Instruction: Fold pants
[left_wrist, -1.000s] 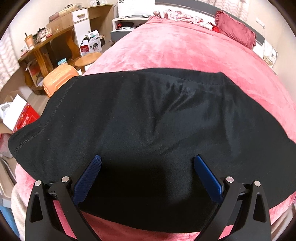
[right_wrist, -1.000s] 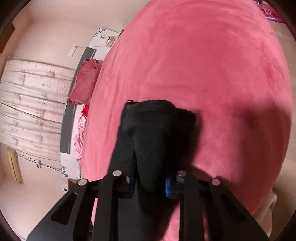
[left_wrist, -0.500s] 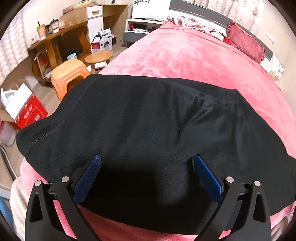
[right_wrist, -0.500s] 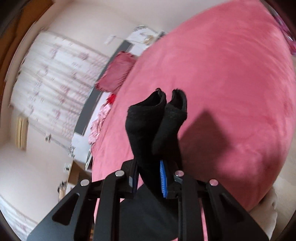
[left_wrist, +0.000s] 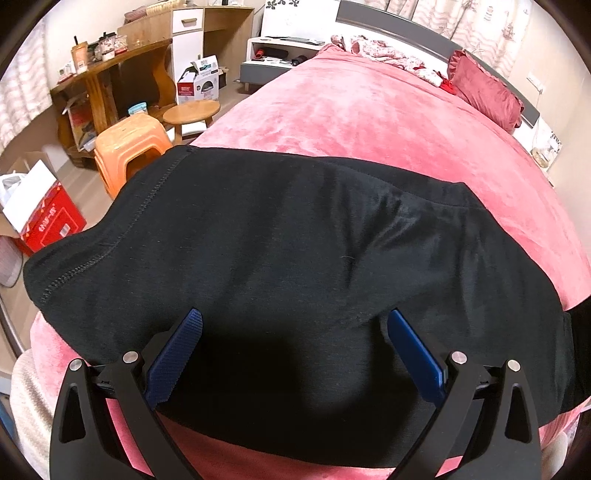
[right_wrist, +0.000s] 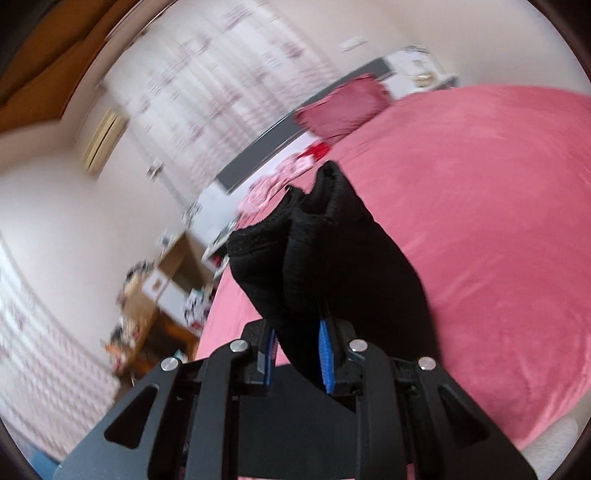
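Black pants (left_wrist: 280, 251) lie spread across the near part of a pink bed (left_wrist: 369, 118), the stitched waistband toward the left edge. My left gripper (left_wrist: 291, 328) stands open just above the cloth, its blue pads (left_wrist: 177, 350) wide apart with nothing pinched. In the right wrist view my right gripper (right_wrist: 299, 350) is shut on the bunched leg ends of the pants (right_wrist: 325, 251), which stick up past the pads, lifted above the pink bed (right_wrist: 480, 221).
A dark red pillow (left_wrist: 484, 92) and patterned bedding (left_wrist: 384, 55) lie at the head of the bed. Left of the bed stand an orange stool (left_wrist: 129, 144), a round wooden stool (left_wrist: 192, 110), a red box (left_wrist: 48, 221) and a wooden desk (left_wrist: 110, 77).
My right gripper has risen and rolled with the leg ends in it, so the view now shows curtains and wall. The left gripper has hardly moved; the pants under it shifted slightly.
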